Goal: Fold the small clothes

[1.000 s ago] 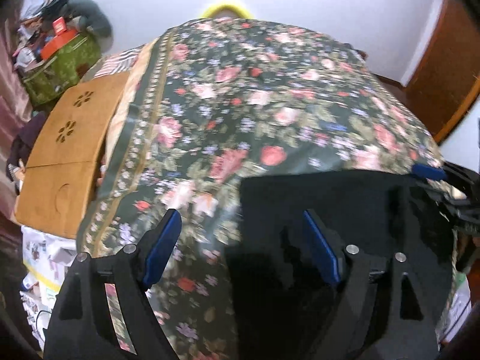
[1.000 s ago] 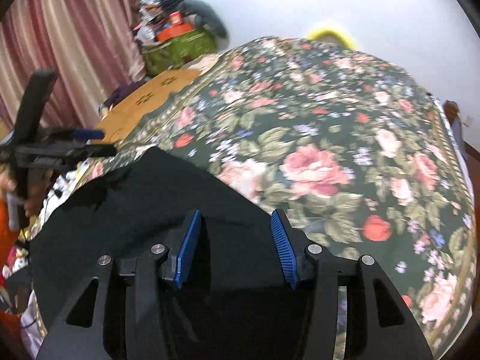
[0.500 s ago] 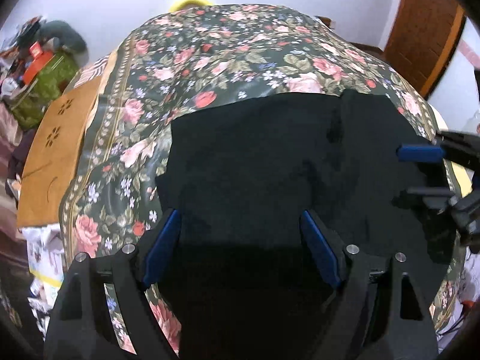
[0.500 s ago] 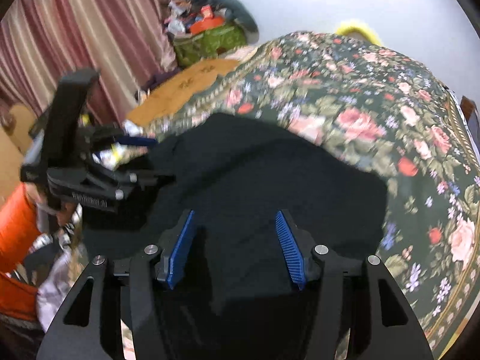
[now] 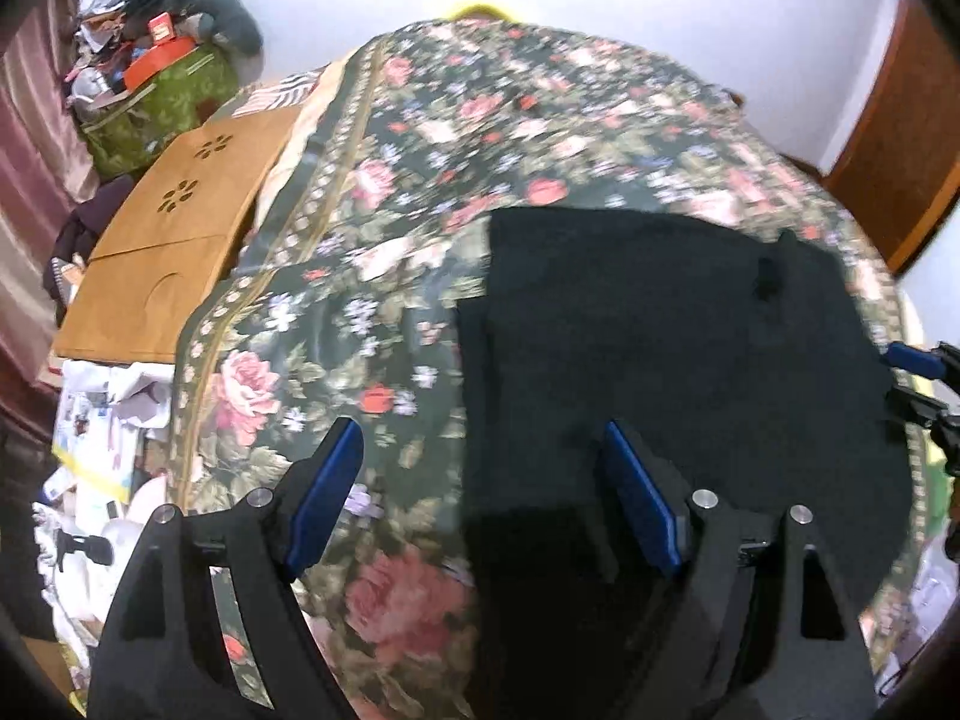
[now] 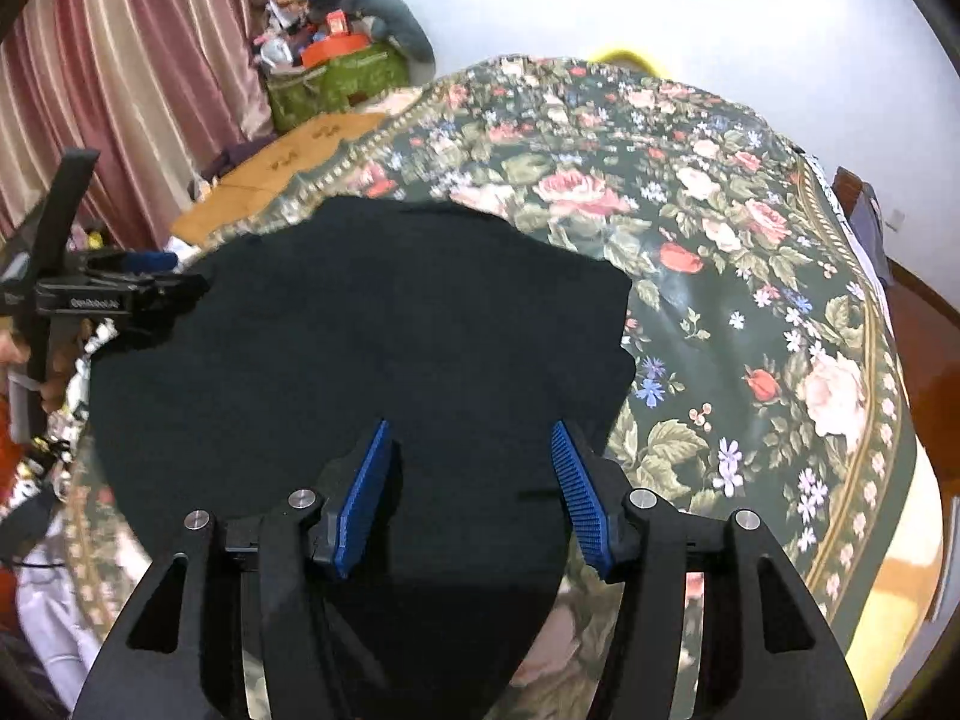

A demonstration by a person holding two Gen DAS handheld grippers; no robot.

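Observation:
A black garment [image 5: 672,348] lies spread flat on the floral bedspread [image 5: 420,192]; it also fills the middle of the right wrist view [image 6: 372,330]. My left gripper [image 5: 480,492] is open and empty, above the garment's left edge. My right gripper [image 6: 471,480] is open and empty, over the garment's near right part. The right gripper shows at the far right of the left wrist view [image 5: 918,378], and the left gripper at the left of the right wrist view [image 6: 132,282], beside the garment's left edge.
A wooden board [image 5: 180,228] lies left of the bed, with a green bag [image 5: 162,102] of clutter behind it. Papers and white items [image 5: 102,420] litter the floor at left. A curtain [image 6: 120,60] hangs at left, a wooden door [image 5: 900,150] stands at right.
Both grippers have pulled back from the garment, which now lies spread on the bed. The left wrist view swung back left, the right gripper lifted a little.

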